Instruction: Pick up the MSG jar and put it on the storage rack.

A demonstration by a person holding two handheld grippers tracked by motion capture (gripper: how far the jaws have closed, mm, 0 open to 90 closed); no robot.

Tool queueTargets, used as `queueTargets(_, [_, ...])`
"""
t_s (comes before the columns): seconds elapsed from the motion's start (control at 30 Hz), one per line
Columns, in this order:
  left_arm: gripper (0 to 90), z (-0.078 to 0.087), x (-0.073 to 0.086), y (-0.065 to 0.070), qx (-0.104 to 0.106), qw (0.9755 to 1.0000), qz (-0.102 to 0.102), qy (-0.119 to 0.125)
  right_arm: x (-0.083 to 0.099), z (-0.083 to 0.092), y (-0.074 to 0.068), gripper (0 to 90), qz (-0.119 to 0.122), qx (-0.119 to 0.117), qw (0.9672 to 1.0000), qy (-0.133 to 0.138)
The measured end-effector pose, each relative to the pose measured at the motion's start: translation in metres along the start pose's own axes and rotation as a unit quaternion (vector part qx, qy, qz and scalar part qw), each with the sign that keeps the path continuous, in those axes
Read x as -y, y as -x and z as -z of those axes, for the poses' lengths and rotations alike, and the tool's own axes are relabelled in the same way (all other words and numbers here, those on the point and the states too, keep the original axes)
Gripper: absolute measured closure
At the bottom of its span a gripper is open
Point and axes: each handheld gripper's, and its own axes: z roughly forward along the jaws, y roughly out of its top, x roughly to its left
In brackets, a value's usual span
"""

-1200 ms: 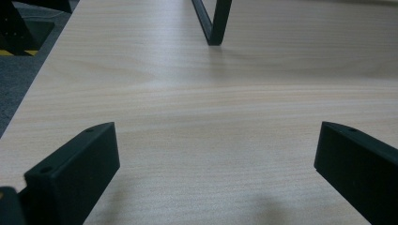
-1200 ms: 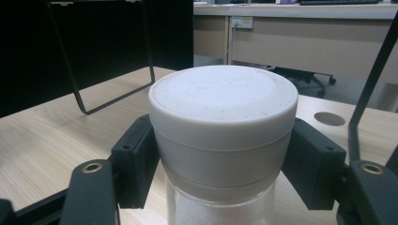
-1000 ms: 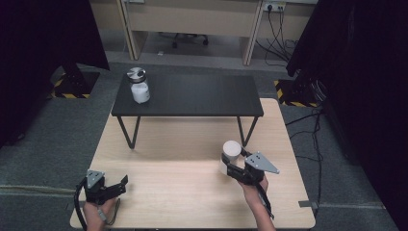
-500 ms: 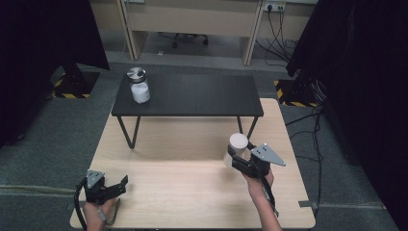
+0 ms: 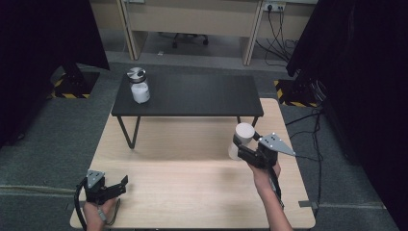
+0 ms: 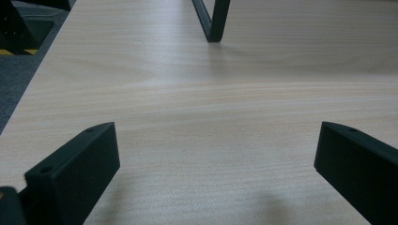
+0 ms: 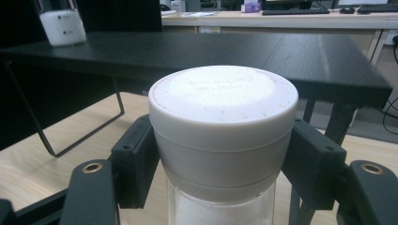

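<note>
A: From the high view, what's happening?
B: The right claw (image 5: 239,145) grips a white-lidded jar (image 5: 240,139), lifted above the wooden desk (image 5: 192,187). The left claw (image 5: 118,185) rests near the desk's front left corner.
A: And the left gripper view?
B: Its jaws are spread wide, nothing between them.
A: Right gripper view?
B: Both pads clamp the jar (image 7: 223,136) just under its lid; a second jar (image 7: 62,26) sits on the black desk (image 7: 281,56) beyond.

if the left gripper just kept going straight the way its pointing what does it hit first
Probably the black table's leg. The left gripper points low across the bare wooden tabletop, jaws open with nothing between them; the leg stands just left of centre, so depth leaves some doubt.
</note>
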Motion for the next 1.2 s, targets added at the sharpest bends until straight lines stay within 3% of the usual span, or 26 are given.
queueTargets(0.57, [0.0,0.000,0.000,0.000,0.001,1.0000,-0.001,-0.001,-0.047,-0.002,0.005,33.8,0.011,-0.002,0.9999,0.012])
queueTargets(1.2, [0.0,-0.001,-0.001,0.000,0.004,1.0000,-0.006,-0.004,-0.094,-0.015,0.018,33.8,0.005,-0.015,0.9997,0.018])
